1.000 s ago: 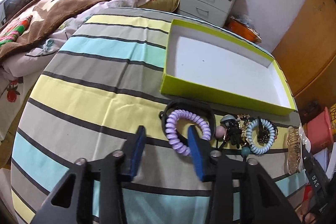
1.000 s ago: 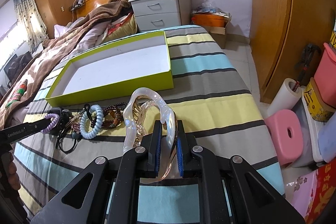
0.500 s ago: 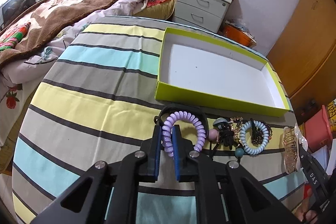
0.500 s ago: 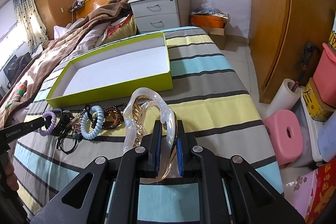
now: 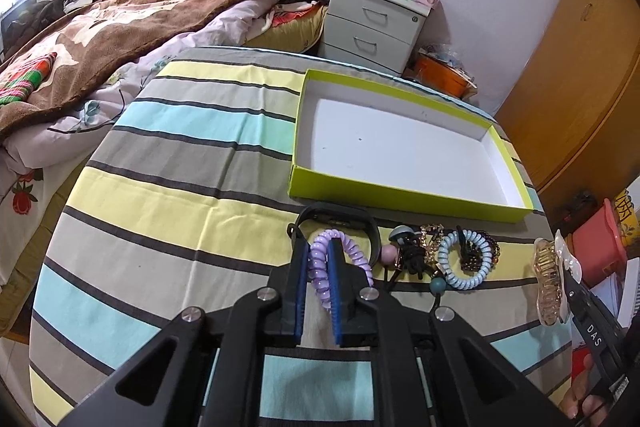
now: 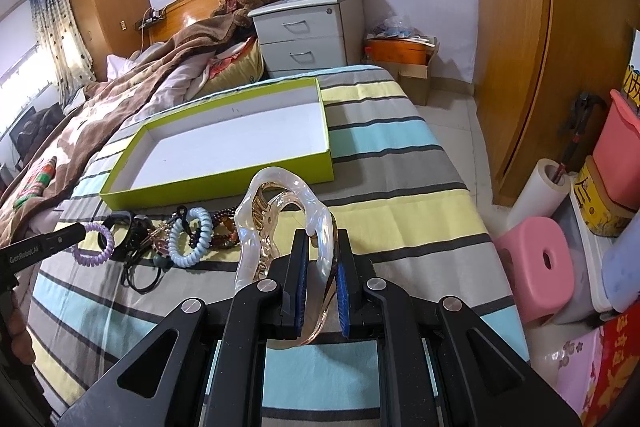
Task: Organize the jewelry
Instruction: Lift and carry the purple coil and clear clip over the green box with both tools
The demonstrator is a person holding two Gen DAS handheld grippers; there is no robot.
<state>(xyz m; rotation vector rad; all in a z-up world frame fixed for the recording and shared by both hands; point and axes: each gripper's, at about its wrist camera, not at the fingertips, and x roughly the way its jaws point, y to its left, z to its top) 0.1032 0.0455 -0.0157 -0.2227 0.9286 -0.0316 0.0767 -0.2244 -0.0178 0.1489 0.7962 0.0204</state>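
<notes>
Since a second ago the left gripper (image 5: 319,291) has clamped its blue pads onto the lilac spiral hair tie (image 5: 338,269), which lies on the striped cloth (image 5: 168,195) below the empty lime-green box (image 5: 404,193). Rightward, the right gripper (image 6: 320,287) stays pinched on the clear amber claw clip (image 6: 276,223) — lifting the coil could drag the tangled black band (image 5: 344,221) along.

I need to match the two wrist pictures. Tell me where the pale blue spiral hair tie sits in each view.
Left wrist view: pale blue spiral hair tie, right of centre, on the striped cloth.
Right wrist view: same tie, left of centre.
Shared landmark: the lime-green shallow box just behind it in both.
</notes>
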